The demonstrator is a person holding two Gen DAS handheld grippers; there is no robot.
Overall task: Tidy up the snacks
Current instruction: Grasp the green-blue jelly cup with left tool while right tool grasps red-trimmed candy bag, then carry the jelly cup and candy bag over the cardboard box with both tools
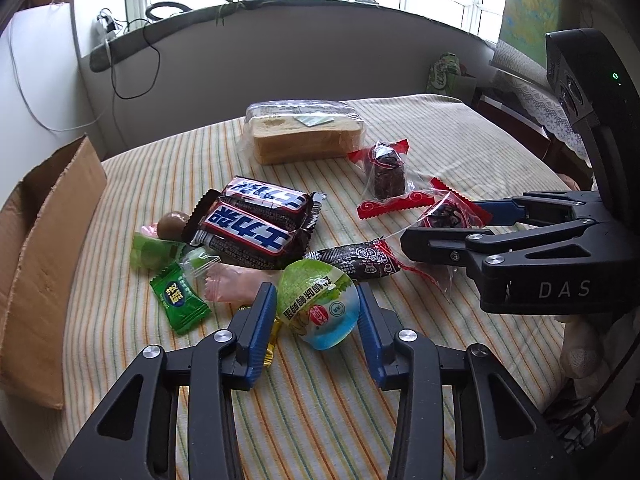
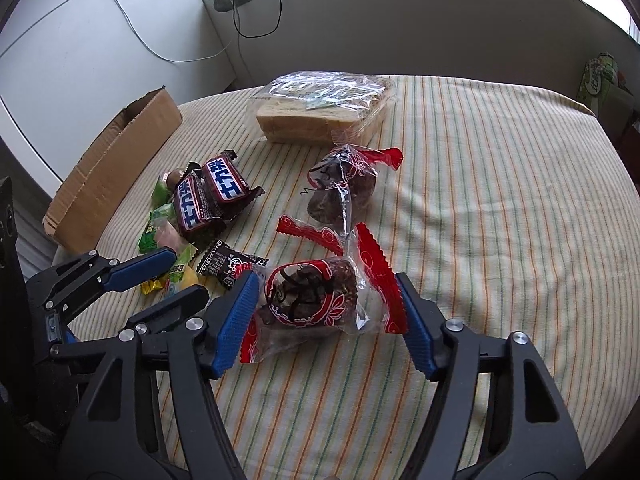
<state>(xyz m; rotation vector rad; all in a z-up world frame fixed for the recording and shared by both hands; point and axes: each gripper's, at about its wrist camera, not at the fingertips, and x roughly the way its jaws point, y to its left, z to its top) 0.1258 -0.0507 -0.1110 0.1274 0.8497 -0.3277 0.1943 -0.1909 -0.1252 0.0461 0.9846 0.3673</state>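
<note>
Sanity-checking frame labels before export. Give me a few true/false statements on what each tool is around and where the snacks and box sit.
1. The left tool straddles a round jelly cup. True.
2. The right tool has a Snickers bar between its fingers. False: a red-trimmed wrapped brown cake lies there; the two Snickers bars lie further off.
3. The bagged sliced bread lies at the far side of the striped cloth. True.
4. The cardboard box stands on the right edge of the table. False: in both views it stands at the left.
5. A second wrapped brown cake lies inside the box. False: it lies on the cloth.
</note>
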